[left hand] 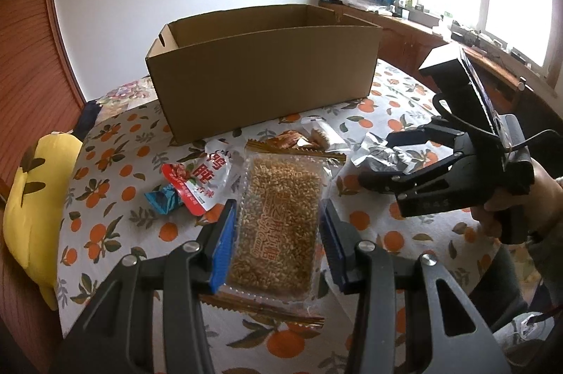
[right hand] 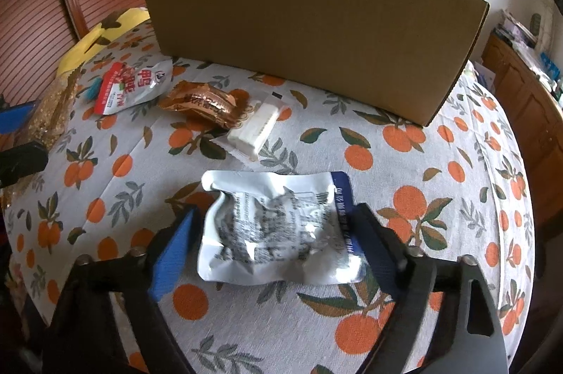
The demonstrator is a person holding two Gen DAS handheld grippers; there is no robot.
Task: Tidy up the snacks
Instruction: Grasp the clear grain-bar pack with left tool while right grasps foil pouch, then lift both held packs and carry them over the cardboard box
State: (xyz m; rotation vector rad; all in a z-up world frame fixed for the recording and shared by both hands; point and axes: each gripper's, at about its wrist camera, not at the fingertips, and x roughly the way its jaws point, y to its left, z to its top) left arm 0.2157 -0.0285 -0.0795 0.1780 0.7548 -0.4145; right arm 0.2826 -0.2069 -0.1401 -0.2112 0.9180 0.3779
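Note:
An open cardboard box [left hand: 264, 71] stands at the back of the table; it also shows in the right wrist view [right hand: 309, 32]. My left gripper [left hand: 279, 243] is shut on a clear pack of golden puffed-grain bars [left hand: 278, 226], its blue pads pressing both sides. My right gripper [right hand: 278, 243] is open around a crumpled silver pouch [right hand: 274, 229] that lies on the cloth; the pads stand just off its edges. The right gripper [left hand: 397, 162] and the pouch [left hand: 383, 155] show at right in the left wrist view.
A red-and-white pouch [left hand: 200, 180], a teal wrapper [left hand: 163, 201], an orange foil pack [right hand: 204, 103] and a white wafer pack [right hand: 257, 127] lie before the box on the orange-print tablecloth [right hand: 422, 198]. A yellow plush [left hand: 31, 208] sits at the left edge.

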